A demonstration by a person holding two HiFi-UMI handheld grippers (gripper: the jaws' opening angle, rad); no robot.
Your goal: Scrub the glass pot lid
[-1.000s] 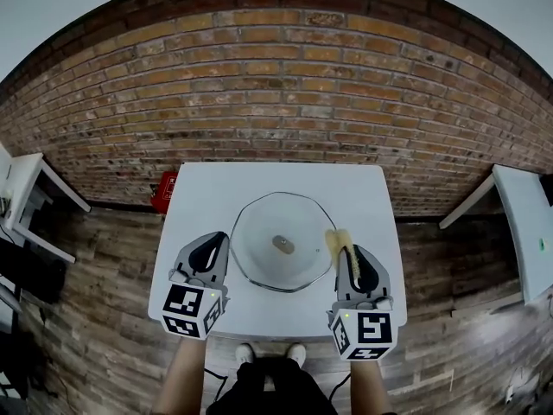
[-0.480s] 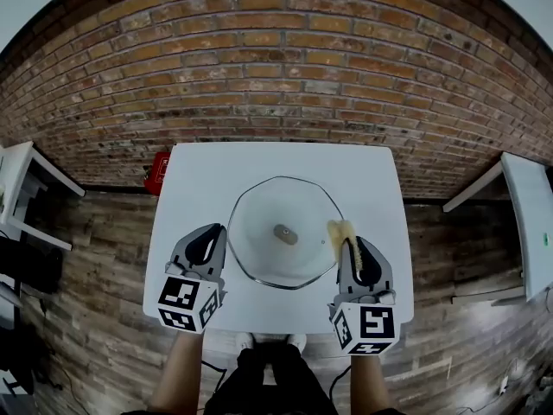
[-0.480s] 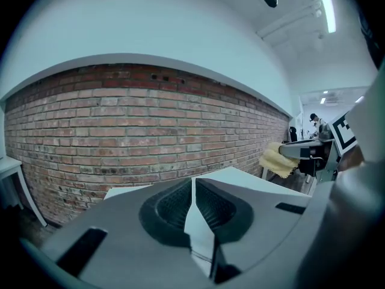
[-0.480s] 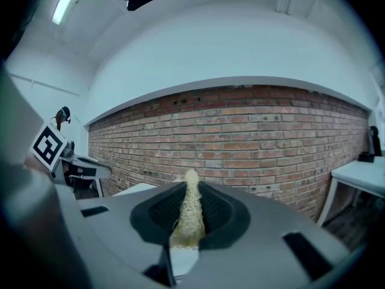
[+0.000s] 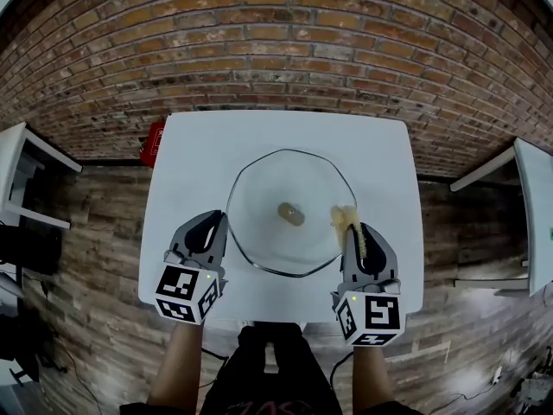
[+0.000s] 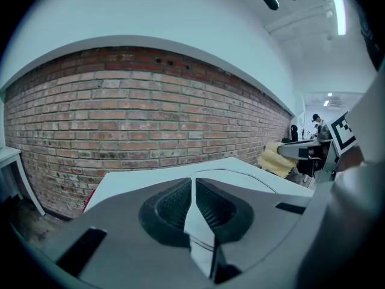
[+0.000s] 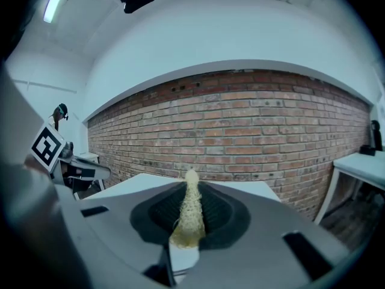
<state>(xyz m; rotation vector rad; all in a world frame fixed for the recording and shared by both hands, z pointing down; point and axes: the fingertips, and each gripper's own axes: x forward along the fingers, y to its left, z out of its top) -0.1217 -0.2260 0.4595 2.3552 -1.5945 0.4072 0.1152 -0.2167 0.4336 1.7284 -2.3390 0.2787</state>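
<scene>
Head view: a white table [image 5: 216, 145] stands on a wood floor before a brick wall [image 5: 276, 50]. The lid [image 5: 268, 193], clear glass with a small knob [image 5: 290, 213] at its middle, lies flat on the table, nearer the near edge than the far one. The left gripper [image 5: 213, 223] sits just left of the lid's near-left rim. The right gripper [image 5: 356, 236] sits at the lid's right rim with a yellow sponge [image 5: 346, 219] sticking out from its tips over that rim; contact between sponge and glass cannot be told. A red thing [image 5: 154, 143] lies on the floor by the table's far-left corner.

Left gripper view: the left gripper's [image 6: 194, 188] jaws are pressed together with nothing between them. Beyond them lie the table [image 6: 132, 182] and the lid's rim [image 6: 240, 174], with the sponge [image 6: 274, 160] at far right.

Right gripper view: the right gripper's [image 7: 190, 188] jaws are clamped on the sponge [image 7: 189, 215], a thin upright strip between the pads.
</scene>
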